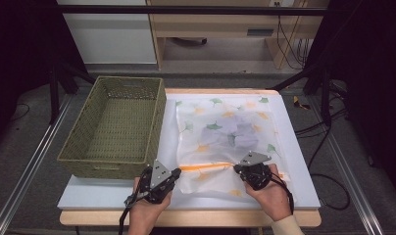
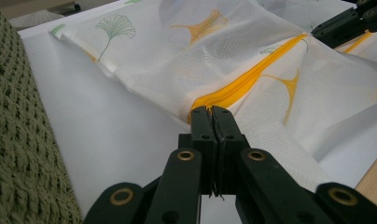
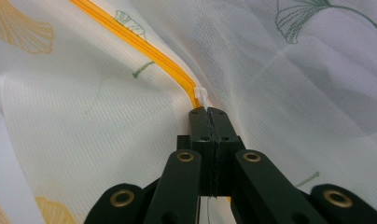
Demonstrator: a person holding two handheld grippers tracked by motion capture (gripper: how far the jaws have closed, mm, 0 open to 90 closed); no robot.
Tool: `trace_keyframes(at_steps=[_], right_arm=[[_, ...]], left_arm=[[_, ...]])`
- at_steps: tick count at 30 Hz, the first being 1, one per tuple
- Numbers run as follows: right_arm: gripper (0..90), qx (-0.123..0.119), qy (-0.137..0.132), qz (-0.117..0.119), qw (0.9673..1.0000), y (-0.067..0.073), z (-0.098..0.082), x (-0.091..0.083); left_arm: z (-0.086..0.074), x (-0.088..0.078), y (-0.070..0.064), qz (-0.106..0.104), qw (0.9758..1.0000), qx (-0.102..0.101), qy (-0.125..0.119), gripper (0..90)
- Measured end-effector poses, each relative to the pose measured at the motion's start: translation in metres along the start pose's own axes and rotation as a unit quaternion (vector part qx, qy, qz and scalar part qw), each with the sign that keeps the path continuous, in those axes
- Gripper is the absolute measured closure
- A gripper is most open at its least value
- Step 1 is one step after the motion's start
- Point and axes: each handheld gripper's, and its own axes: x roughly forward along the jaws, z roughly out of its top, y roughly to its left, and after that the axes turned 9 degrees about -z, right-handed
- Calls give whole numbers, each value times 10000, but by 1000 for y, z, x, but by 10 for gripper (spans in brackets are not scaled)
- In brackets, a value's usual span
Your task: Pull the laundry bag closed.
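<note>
The mesh bag (image 1: pixel 225 142) lies flat on the white tabletop (image 1: pixel 304 186), just beside the woven basket (image 1: pixel 117 127). The left gripper (image 1: pixel 178 171) pinches the bag's edge at the near end of the orange zipper (image 1: pixel 206 167). The right gripper (image 1: pixel 236 168) clamps the white zipper pull (image 3: pixel 202 94).

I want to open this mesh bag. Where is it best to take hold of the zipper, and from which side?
Probably the small white slider at the right end of the orange zipper, approached from the near table edge. It stands up from the flat mesh laundry bag, and the shut right tool meets it there.
</note>
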Motion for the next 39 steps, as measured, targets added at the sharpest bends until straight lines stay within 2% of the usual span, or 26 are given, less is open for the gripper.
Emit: trace_keyframes(at_steps=[12, 14, 25, 39], right_arm=[[900, -4, 55, 2, 10000, -1, -2, 0], [900, -43, 90, -61, 9999, -2, -2, 0], [900, 59, 232, -226, 9995, -13, -11, 0], [900, 237, 268, -288, 9989, -27, -22, -7]], left_arm=[[3, -2, -3, -26, 10000, -3, -60, 887], [4, -3, -3, -13, 10000, -14, -81, 888], [1, -5, 3, 41, 10000, -69, -39, 888], [-1, -4, 4, 50, 10000, -75, 2, 887]])
